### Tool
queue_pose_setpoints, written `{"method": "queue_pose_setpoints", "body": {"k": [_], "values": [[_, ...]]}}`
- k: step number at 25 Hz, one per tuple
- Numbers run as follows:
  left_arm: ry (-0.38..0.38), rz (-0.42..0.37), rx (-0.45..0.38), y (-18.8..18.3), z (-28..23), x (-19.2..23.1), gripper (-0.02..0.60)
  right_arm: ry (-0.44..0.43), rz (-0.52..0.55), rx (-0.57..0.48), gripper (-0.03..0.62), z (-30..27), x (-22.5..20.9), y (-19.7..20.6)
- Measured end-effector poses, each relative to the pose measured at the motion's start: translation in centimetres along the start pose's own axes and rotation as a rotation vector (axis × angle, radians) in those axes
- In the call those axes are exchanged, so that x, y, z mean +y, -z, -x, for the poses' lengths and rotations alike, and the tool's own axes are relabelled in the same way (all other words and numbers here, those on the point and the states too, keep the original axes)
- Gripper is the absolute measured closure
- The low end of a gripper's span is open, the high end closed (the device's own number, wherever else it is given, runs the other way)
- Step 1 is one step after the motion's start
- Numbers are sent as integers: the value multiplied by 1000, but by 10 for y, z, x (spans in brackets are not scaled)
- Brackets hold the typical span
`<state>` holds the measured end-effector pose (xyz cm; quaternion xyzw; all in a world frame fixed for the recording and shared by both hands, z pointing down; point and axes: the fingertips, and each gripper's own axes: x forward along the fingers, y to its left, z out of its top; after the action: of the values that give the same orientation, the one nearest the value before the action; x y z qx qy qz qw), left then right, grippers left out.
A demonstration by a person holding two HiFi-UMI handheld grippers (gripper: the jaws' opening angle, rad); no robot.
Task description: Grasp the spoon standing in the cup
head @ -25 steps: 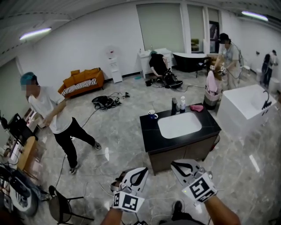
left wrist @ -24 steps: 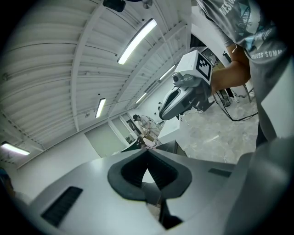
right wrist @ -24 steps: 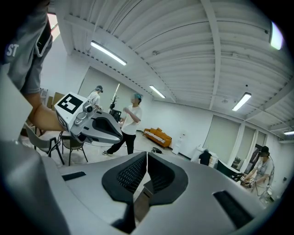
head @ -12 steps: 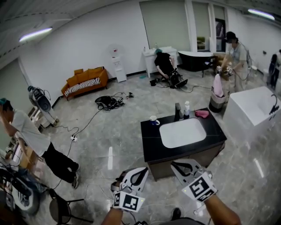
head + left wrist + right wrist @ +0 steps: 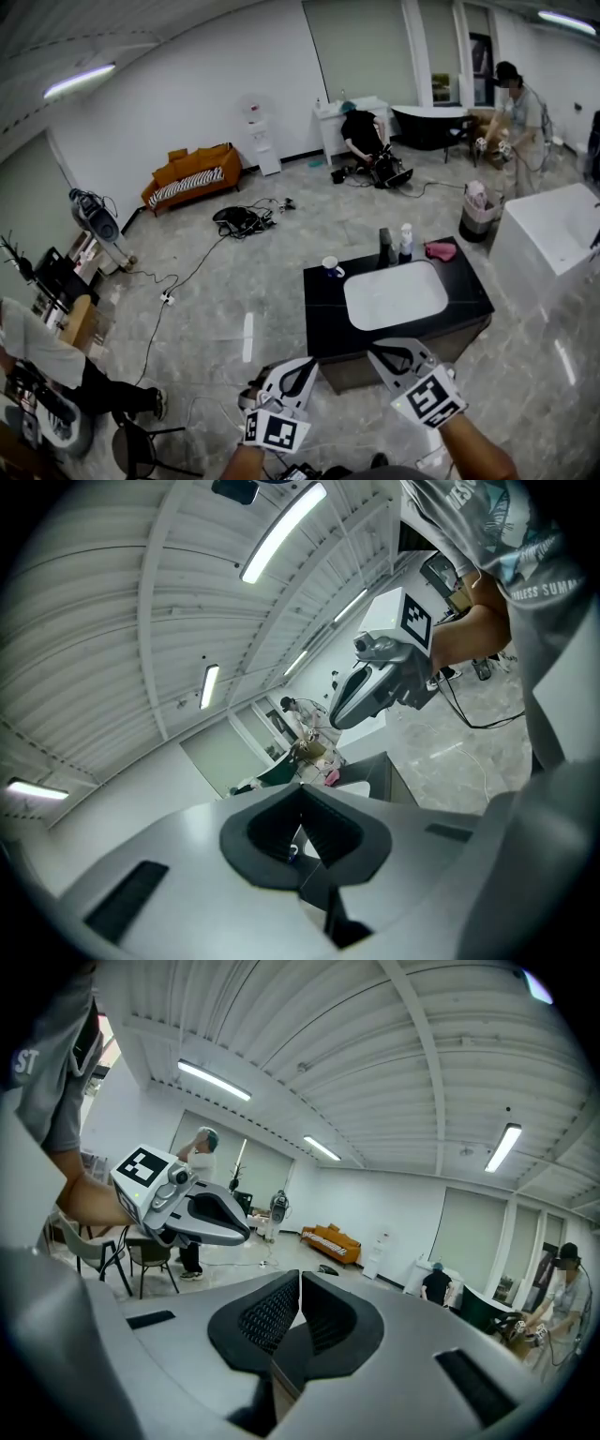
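A white cup [image 5: 330, 267] stands on the back left corner of a black counter [image 5: 323, 309] with a white sink basin [image 5: 396, 294]. The cup is too small in the head view to make out a spoon. My left gripper [image 5: 304, 364] and right gripper [image 5: 382, 352] hover side by side in front of the counter's near edge, well short of the cup. Both are shut with nothing between the jaws. In the left gripper view the shut left gripper [image 5: 300, 791] points toward the counter, with the right gripper [image 5: 375, 688] beside it. The right gripper [image 5: 300, 1281] also shows shut jaws.
Two bottles [image 5: 386, 246] and a pink cloth [image 5: 441, 250] sit at the counter's back edge. A white bathtub [image 5: 553, 239] stands to the right. Cables [image 5: 239, 220] trail over the floor, an orange sofa [image 5: 192, 173] lines the far wall, and a chair [image 5: 141, 445] is lower left. People stand about.
The view has drawn closer to the counter. The person in the white shirt has moved off to the lower left. Both grippers stay shut in the same pose.
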<state>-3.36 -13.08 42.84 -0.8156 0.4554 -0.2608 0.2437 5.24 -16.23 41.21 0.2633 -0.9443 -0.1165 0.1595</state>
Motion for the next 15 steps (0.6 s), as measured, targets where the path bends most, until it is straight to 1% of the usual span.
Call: {"method": "queue_pose_setpoints", "body": {"k": [7,12,15], "values": [[1,6,4,8,-21,10,580,-1,-11,14,560,-9,-16,13],[29,1,-31,12,-46,19,580,40,-13,33,562,-20,-38,21],[39,4,-48,19,-56,32,580,62,-18,47,560,-30,-48,20]]}}
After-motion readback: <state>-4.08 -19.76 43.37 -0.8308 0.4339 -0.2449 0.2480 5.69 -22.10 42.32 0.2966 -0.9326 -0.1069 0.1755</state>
